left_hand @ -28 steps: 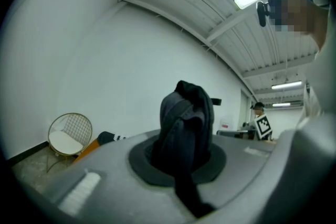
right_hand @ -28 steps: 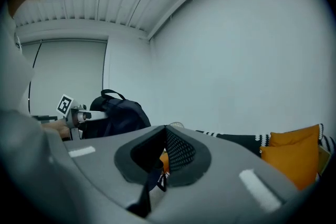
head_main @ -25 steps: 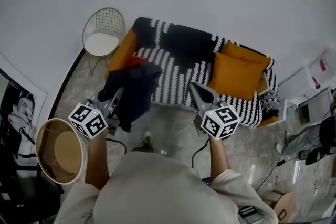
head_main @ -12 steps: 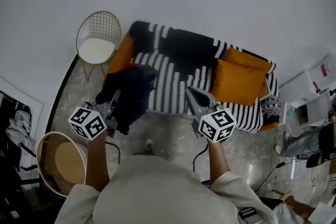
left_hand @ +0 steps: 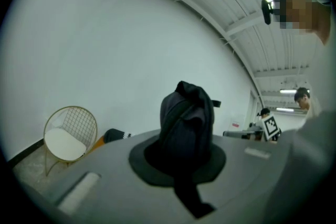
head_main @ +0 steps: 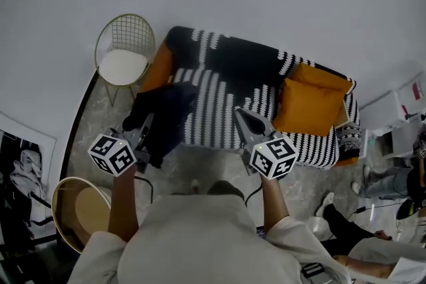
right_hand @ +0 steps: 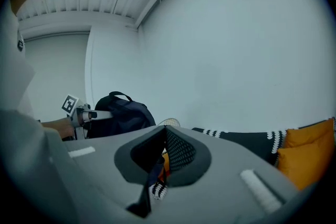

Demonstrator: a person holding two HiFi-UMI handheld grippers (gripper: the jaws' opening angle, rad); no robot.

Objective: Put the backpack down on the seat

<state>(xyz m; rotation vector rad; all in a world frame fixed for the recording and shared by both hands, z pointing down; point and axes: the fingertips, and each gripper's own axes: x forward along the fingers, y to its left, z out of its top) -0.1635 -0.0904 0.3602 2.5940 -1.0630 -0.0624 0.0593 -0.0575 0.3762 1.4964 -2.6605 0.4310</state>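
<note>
Two tongs show in front of the person. The left tongs (head_main: 143, 135) are squeezed tight on the dark blue backpack (head_main: 163, 118), and the cloth is pinched between the two jaws. The right tongs (head_main: 243, 118) have their tips together and hold nothing. Only a bit of the sofa shows through the small gap lower down.

The backpack hangs in the air from the left tongs. It is at the front of the left end of the striped sofa (head_main: 219, 103), with part of it over the edge of the seat and part over the floor. It does not look like it rests on anything.

So the picking up is done, and I think the carrying is almost done too. The putting down is not done yet. The bag needs to go a bit further over the seat, come down until the seat holds it, and then the left tongs must let go. The seat is bare there, and the orange cushion (head_main: 309, 100) sits far off at the other end.
</note>
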